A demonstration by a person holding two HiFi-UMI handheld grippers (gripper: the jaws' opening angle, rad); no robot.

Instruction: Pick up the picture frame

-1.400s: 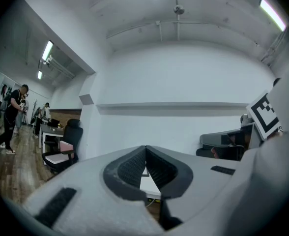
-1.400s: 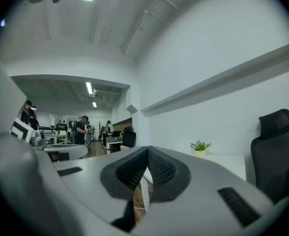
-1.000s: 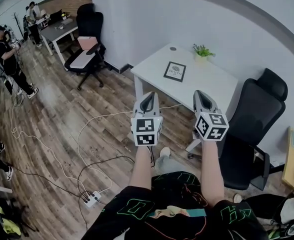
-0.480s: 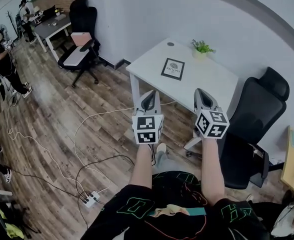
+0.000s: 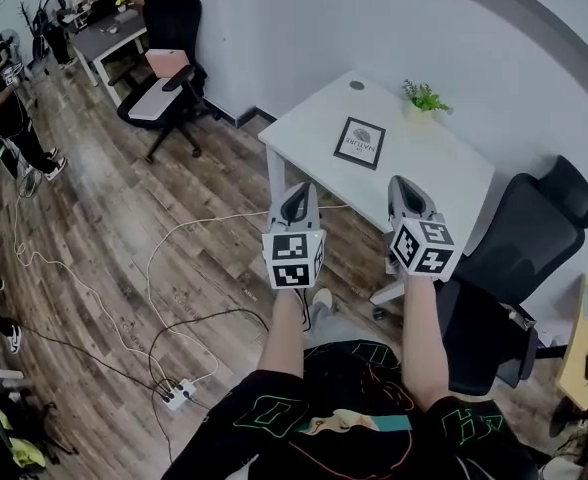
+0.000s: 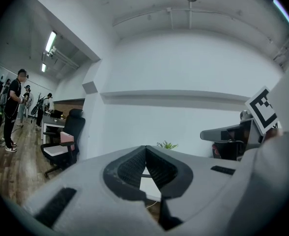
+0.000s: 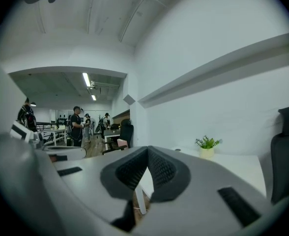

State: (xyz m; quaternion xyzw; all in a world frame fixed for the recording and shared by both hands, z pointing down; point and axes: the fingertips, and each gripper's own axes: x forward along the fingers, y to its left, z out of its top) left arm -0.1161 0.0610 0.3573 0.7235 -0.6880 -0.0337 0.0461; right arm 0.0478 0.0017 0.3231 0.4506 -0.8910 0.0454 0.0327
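black picture frame point(image 5: 359, 143) on white desk point(image 5: 436, 164), its print unreadable.

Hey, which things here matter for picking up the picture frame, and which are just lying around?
For the job: picture frame, lying flat on the white table; left gripper and right gripper, both shut, empty.
Just lying about: potted plant, black office chair, floor cables, power strip.
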